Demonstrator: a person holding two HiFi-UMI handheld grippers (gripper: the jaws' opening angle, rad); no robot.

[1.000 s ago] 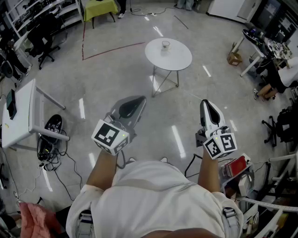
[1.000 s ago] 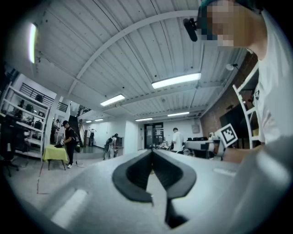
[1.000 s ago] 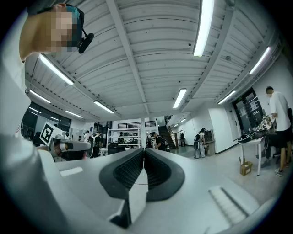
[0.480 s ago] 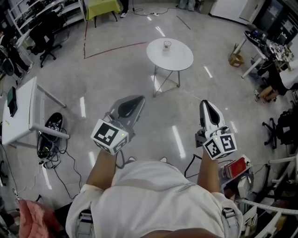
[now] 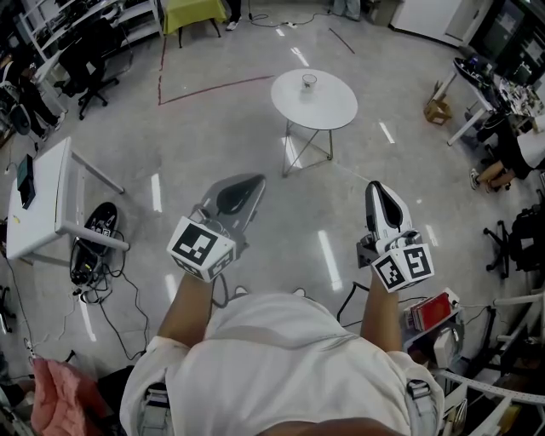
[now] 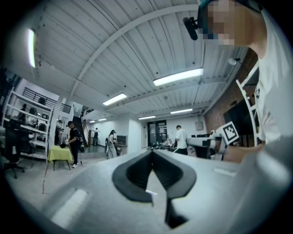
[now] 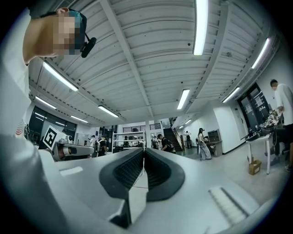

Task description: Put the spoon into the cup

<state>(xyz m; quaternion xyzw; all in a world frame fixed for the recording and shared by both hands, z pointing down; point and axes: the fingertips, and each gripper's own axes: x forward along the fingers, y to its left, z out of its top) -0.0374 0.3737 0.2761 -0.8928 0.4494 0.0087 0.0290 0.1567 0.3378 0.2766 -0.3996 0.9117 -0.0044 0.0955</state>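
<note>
**A:** Where is the cup?

**B:** The small clear cup (image 5: 308, 82) stands upright on the round white table (image 5: 336, 111), toward its far side. The table sits well ahead of the person on the glossy grey floor (image 5: 255, 128).

**A:** And the spoon?

**B:** I can't pick it out. The table top is too small in the head view to tell.

**A:** How are the grippers held?

**B:** Both are in front of the person's white shirt (image 5: 281, 341), well apart from the table. The left gripper (image 5: 257, 180) angles up and to the right, roughly toward the table. The right gripper (image 5: 375, 186) points nearly straight ahead.

**A:** What about the fingers?

**B:** In the left gripper view, the dark grey fingers (image 6: 132, 176) meet at the tips with nothing between them. In the right gripper view, the black ribbed fingers (image 7: 126, 171) are pressed together too, holding nothing.

**A:** What else is around?

**B:** A red line (image 5: 213, 88) runs across the floor left of the round table. A brown cardboard box (image 5: 438, 111) sits on the floor to its right. A white rectangular desk (image 5: 38, 204) stands at the far left, and a yellow-green covered table (image 5: 192, 13) is at the top edge.
</note>
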